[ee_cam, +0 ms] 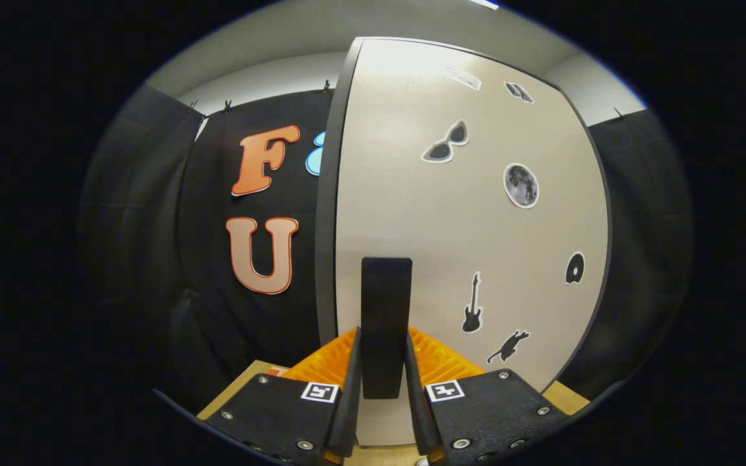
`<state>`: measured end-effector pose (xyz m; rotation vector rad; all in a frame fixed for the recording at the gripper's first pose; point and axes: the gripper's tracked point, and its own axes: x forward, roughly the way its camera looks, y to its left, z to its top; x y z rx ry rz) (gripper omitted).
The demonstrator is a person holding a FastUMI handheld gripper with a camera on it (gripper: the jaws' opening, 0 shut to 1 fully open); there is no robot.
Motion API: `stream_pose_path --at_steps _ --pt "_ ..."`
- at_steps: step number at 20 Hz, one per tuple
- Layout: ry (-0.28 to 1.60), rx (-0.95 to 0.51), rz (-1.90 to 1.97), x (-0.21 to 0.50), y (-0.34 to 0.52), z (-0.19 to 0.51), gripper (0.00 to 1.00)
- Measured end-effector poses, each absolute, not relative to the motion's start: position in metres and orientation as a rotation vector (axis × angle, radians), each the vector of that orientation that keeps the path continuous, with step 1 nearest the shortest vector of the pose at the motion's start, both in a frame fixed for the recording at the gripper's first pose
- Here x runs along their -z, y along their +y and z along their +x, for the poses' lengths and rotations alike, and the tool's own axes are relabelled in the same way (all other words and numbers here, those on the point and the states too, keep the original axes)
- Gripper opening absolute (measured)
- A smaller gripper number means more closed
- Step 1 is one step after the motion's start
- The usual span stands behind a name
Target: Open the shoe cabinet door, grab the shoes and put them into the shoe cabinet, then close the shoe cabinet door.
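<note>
Tongs clamped on the dark upright handle, both fingers pressing its sides. Handle sits low on the shoe cabinet door, near its left edge. Door judged rigid, light, hinged; the handle is the 1 sound hold.

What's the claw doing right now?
Claw: closed on the black door handle of the shoe cabinet door, both fingers pressing its sides.
</note>
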<state>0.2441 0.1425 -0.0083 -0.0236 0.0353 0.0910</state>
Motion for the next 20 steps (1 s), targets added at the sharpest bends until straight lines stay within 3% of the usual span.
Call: stream_pose_path --at_steps 11,20 --pt "0.084 -0.099 0.005 0.009 0.106 0.167 0.24" --pt "0.093 -0.002 0.027 0.008 0.072 0.123 0.24"
